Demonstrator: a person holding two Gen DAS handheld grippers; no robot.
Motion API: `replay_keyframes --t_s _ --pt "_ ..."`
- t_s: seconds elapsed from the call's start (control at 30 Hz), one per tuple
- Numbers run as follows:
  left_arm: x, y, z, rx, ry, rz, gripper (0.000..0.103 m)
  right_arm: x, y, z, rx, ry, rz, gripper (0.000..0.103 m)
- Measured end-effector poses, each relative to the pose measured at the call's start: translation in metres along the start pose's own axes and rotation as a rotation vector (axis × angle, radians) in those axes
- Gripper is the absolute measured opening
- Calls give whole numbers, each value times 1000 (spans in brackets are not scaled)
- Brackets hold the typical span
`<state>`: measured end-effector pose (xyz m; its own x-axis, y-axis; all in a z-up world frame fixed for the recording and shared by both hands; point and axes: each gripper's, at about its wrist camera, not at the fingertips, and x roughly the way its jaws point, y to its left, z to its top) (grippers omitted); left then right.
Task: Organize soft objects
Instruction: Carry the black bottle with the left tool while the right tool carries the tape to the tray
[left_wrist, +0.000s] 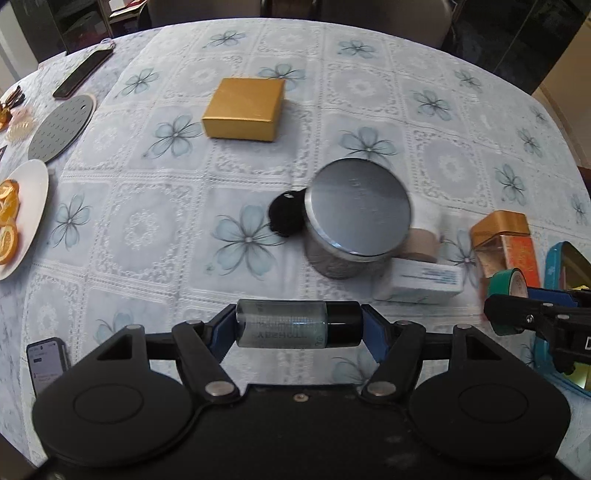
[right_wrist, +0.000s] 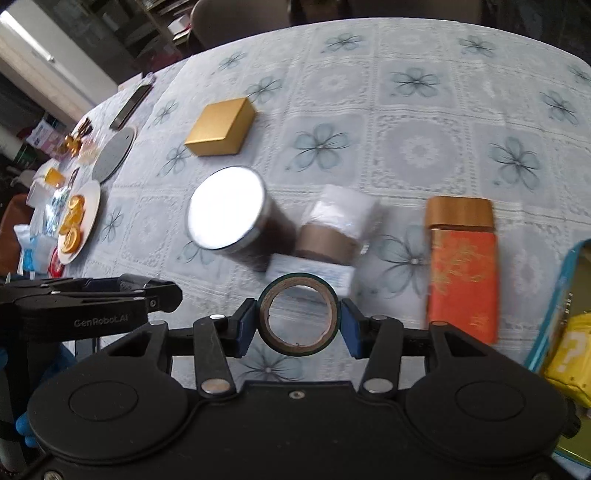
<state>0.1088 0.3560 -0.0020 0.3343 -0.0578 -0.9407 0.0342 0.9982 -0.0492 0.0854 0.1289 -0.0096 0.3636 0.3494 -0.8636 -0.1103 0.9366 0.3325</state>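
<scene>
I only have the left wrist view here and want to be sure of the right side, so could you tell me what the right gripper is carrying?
Observer: The right gripper holds a roll of green tape, pinched across its rim between the blue fingers.
Operator: Thank you. What is inside the blue tin at the table's edge?
Observer: A yellow block printed with a white question mark lies in the blue tin.
Operator: And the orange box near it, is it standing?
Observer: No, the orange box lies flat, its gold cap pointing away from the camera.
</scene>
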Motion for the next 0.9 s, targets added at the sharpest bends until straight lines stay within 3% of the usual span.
replay_keyframes --t_s 0.13,0.3,0.57,0.8,0.9 --pt "-8 -65 3 51 -19 -6 67 -34 -59 -8 95 -64 -12 49" --pt "-8 -160 5 139 -27 -49 67 -76 -135 -29 196 -134 -92 49" --pt "3 -291 -6 275 -12 -119 67 -122 -238 -65 333 -169 -209 49" --pt "13 -347 -24 345 20 -111 68 -136 -283 -82 349 -193 -259 49" --pt "14 -356 -29 347 25 -108 78 -140 -296 -83 363 -206 -224 50"
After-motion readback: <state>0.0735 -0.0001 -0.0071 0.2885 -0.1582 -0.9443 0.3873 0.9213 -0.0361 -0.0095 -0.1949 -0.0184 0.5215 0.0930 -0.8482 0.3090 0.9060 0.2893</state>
